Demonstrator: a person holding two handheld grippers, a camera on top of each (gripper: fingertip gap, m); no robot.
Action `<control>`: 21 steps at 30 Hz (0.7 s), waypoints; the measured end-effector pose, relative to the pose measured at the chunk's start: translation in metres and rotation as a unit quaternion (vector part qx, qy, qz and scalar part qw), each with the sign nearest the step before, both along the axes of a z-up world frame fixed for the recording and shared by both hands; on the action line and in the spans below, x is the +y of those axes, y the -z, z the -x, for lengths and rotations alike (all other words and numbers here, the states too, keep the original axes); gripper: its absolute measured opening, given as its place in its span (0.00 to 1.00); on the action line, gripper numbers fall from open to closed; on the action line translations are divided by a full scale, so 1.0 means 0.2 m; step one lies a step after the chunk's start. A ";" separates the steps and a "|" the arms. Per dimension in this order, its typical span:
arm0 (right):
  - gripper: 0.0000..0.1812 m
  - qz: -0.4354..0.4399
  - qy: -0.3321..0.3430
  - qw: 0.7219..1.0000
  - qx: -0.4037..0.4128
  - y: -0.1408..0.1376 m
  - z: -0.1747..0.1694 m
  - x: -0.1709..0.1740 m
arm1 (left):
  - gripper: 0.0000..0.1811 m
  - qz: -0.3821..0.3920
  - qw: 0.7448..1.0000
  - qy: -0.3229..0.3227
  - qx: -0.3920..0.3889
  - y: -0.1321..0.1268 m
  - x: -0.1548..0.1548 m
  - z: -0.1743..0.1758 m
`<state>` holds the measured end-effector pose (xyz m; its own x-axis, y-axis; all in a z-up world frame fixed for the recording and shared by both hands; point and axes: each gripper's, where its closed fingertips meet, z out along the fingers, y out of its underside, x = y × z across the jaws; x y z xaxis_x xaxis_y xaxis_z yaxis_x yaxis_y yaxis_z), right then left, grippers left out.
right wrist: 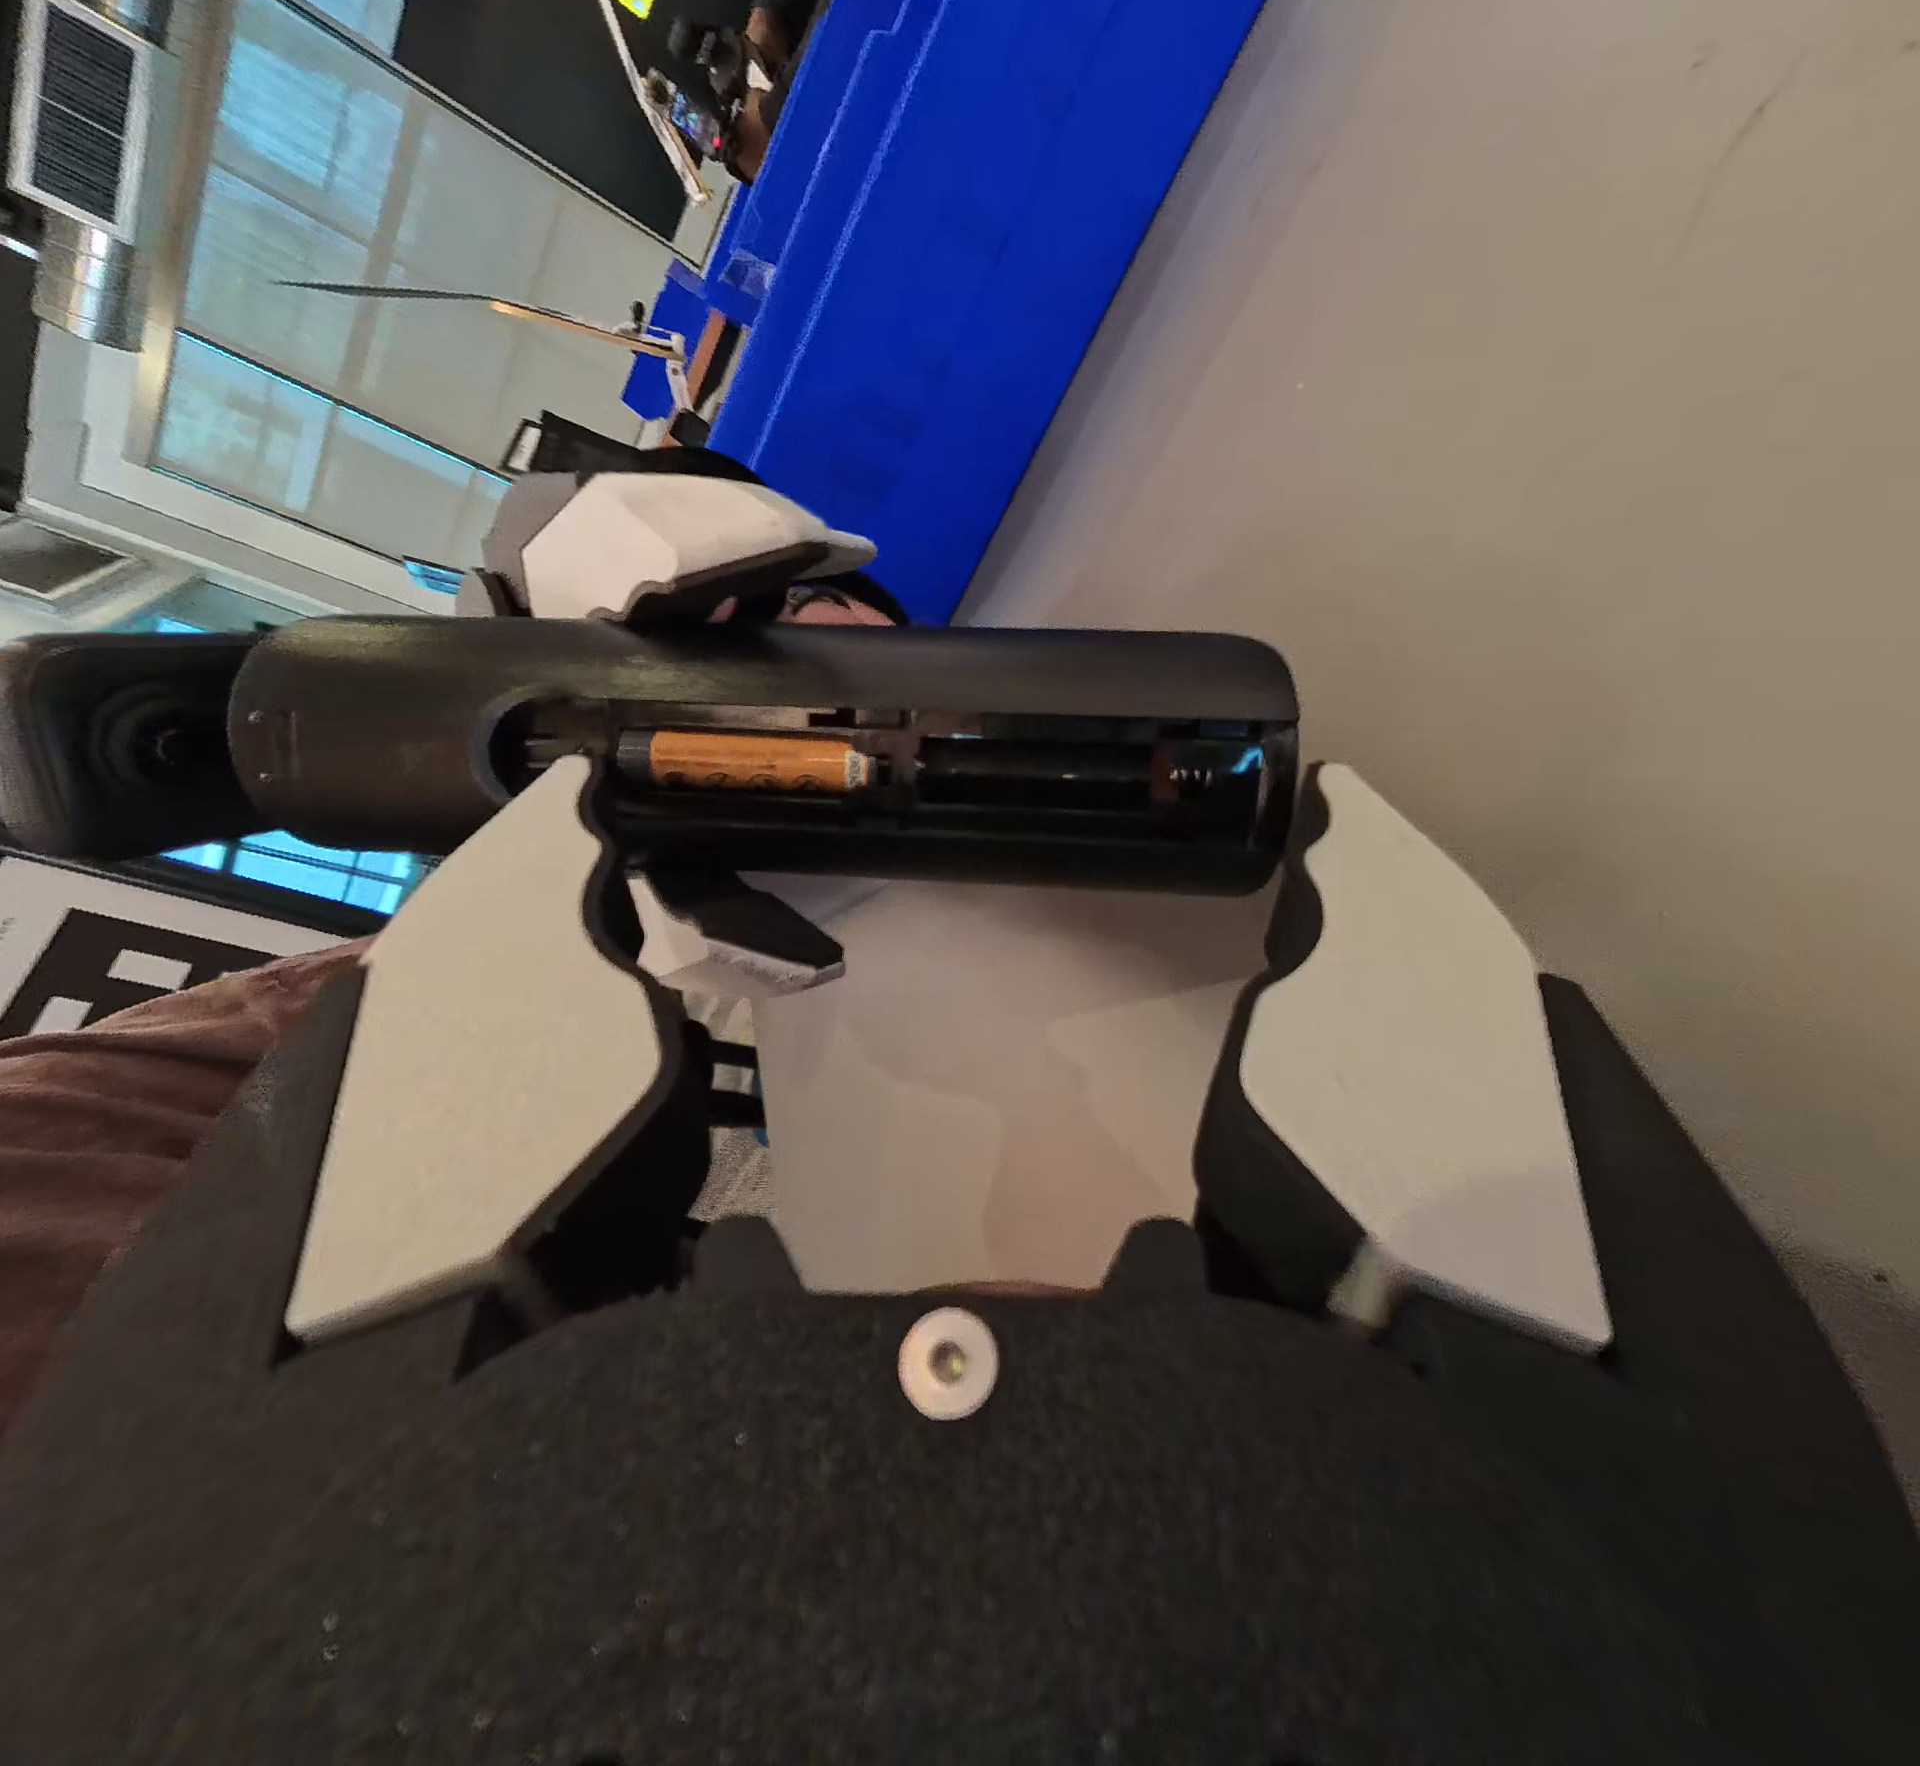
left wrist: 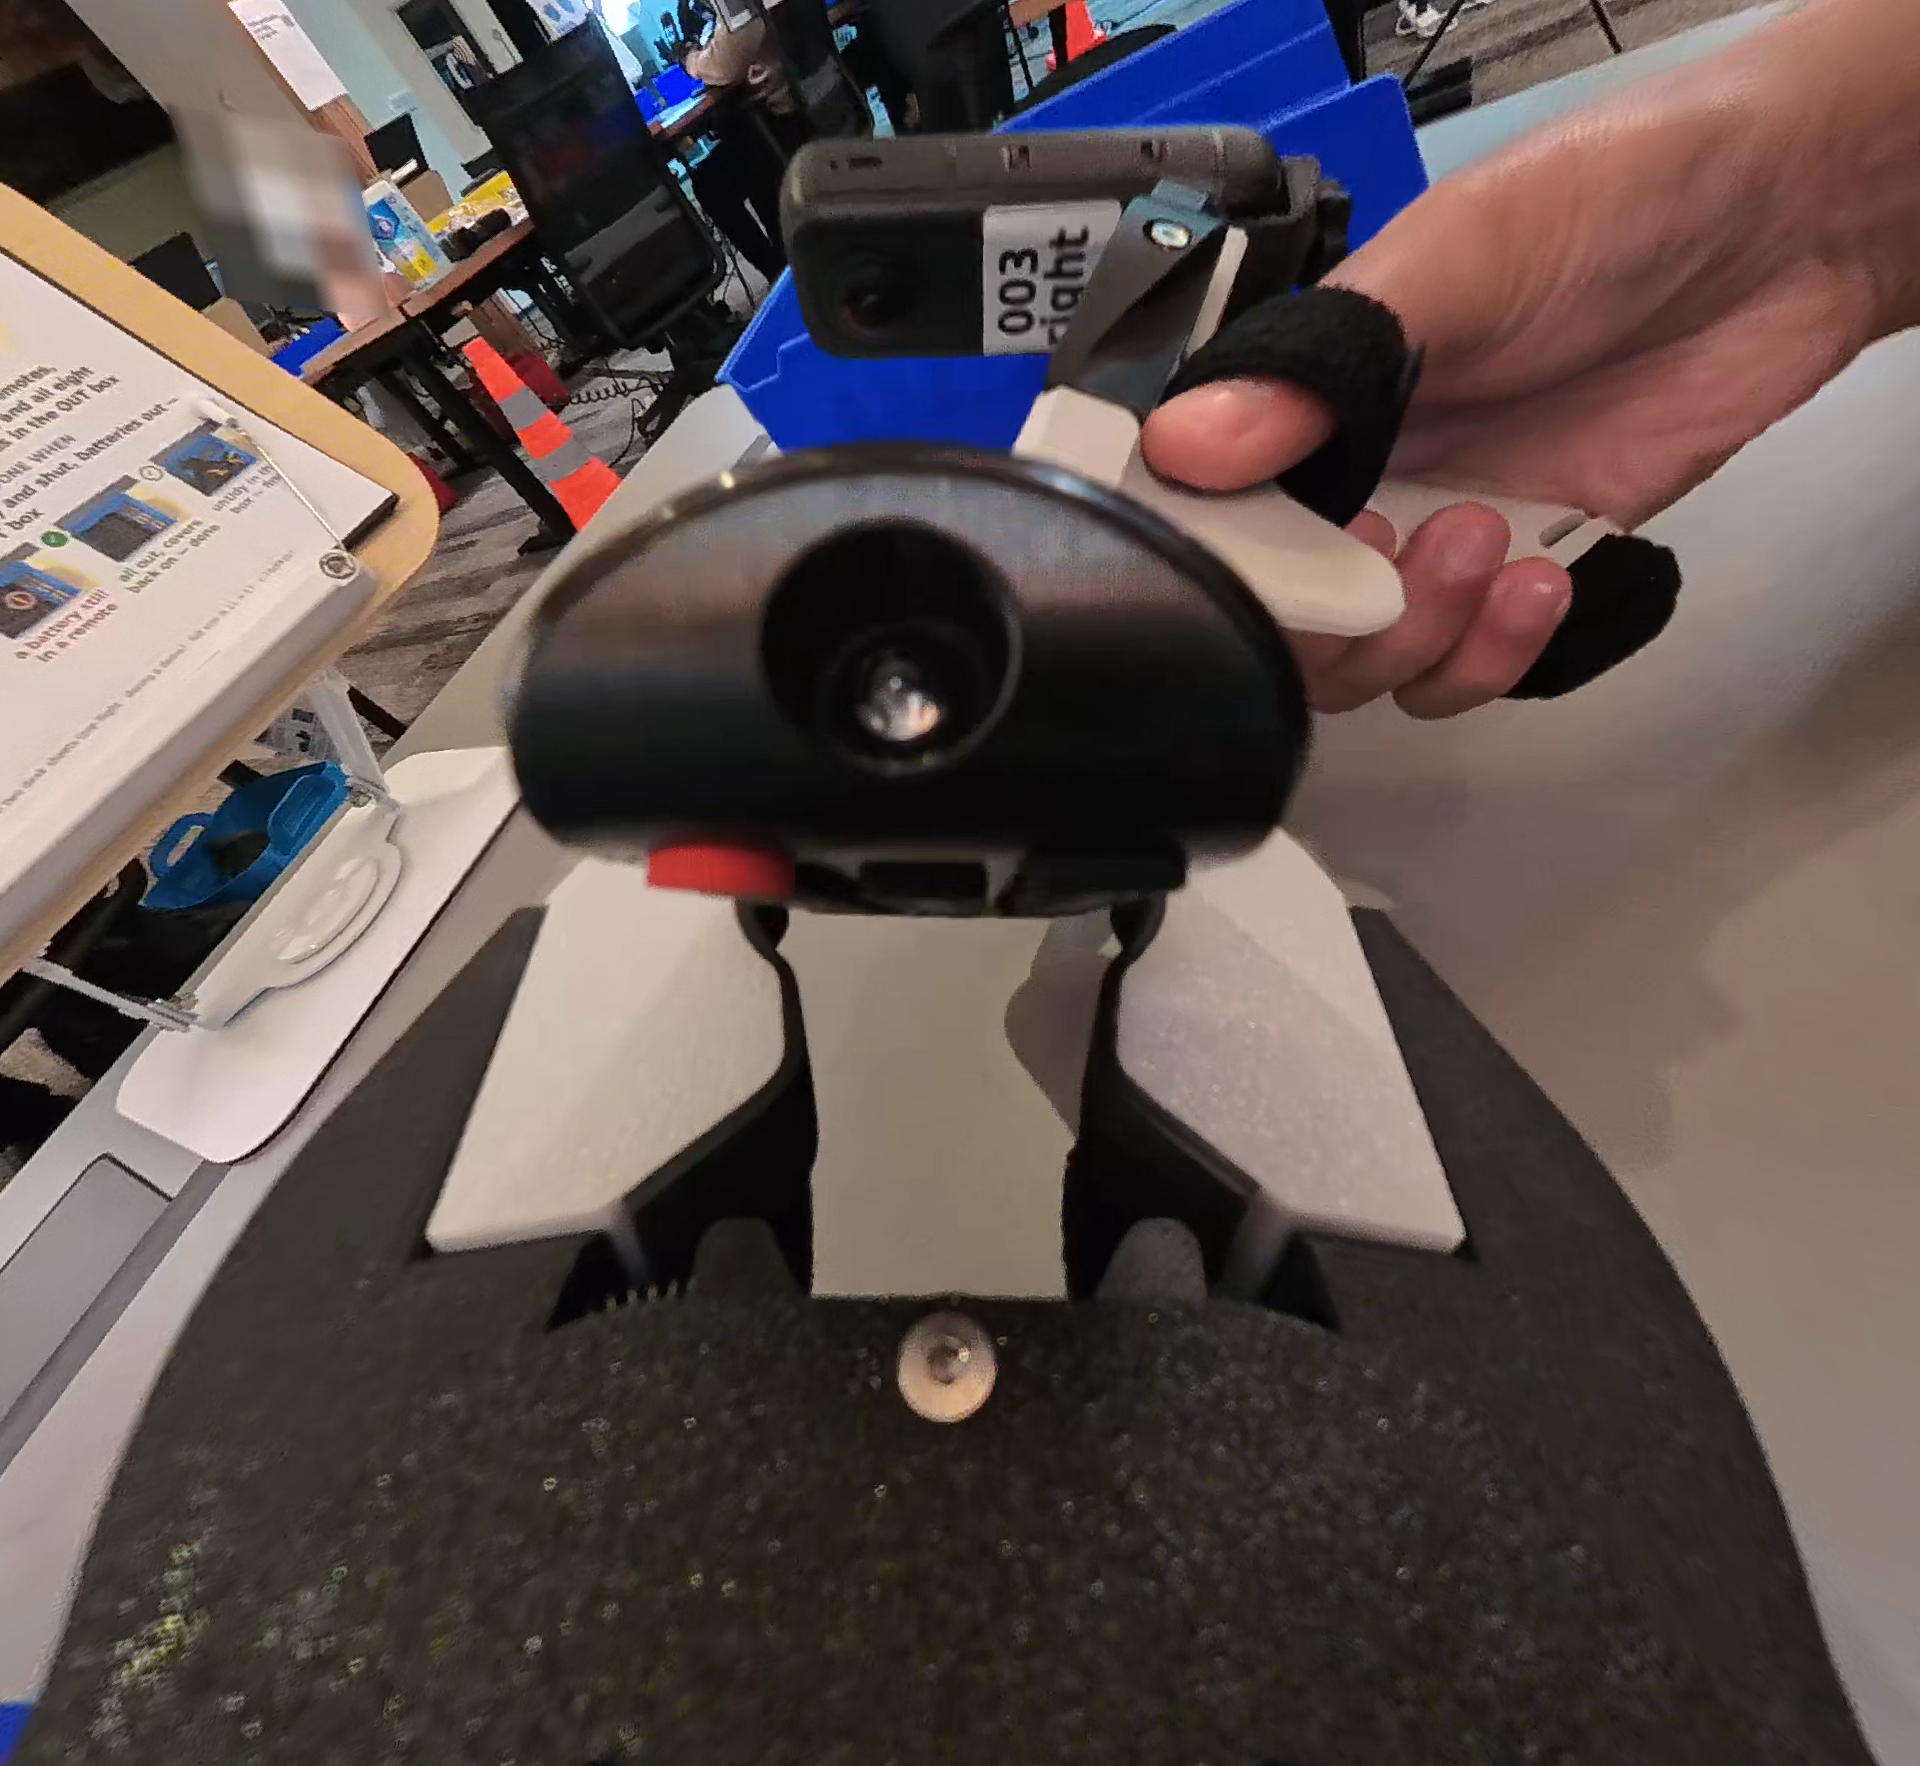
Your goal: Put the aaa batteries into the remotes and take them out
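Note:
A black remote (left wrist: 904,667) is seen end-on in the left wrist view, clamped between my left gripper's (left wrist: 945,927) two fingers. In the right wrist view the remote (right wrist: 935,667) lies crosswise with its battery compartment open. One orange AAA battery (right wrist: 748,760) sits in the left slot. The right slot (right wrist: 1039,771) is dark, and I cannot tell whether it holds anything. The left gripper's white fingers (right wrist: 665,542) pinch the remote from above and below. My right gripper (right wrist: 956,781) is open wide, its fingertips just in front of the compartment. A hand (left wrist: 1558,345) holds it behind the remote.
A blue bin (left wrist: 1195,158) stands on the grey table (left wrist: 1558,989) behind the grippers and also shows in the right wrist view (right wrist: 987,210). An instruction sheet on a wooden stand (left wrist: 156,521) is at the left, over a white base (left wrist: 312,906). My left and right fingertips are right by each other.

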<state>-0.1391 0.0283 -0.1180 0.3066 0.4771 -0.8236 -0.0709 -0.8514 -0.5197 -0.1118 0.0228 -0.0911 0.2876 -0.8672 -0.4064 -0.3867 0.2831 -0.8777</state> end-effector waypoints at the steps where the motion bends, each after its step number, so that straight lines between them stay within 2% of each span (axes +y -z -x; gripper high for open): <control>1: 0.65 0.004 -0.002 1.000 0.007 0.00 0.00 0.00 | 0.34 0.000 1.000 0.001 -0.002 0.00 0.00 0.00; 13: 0.67 -0.005 -0.012 0.999 0.035 -0.04 0.00 0.00 | 0.34 -0.017 1.000 0.004 -0.004 -0.02 -0.01 0.00; 21: 0.63 0.001 -0.009 1.000 0.018 -0.01 0.00 0.00 | 0.34 -0.015 1.000 0.003 -0.001 -0.01 -0.01 0.00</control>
<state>-0.1385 0.0284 -0.1153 0.2684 0.4799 -0.8352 -0.0749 -0.8540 -0.5148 -0.1111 0.0200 -0.0891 0.2831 -0.8568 -0.4310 -0.3828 0.3111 -0.8699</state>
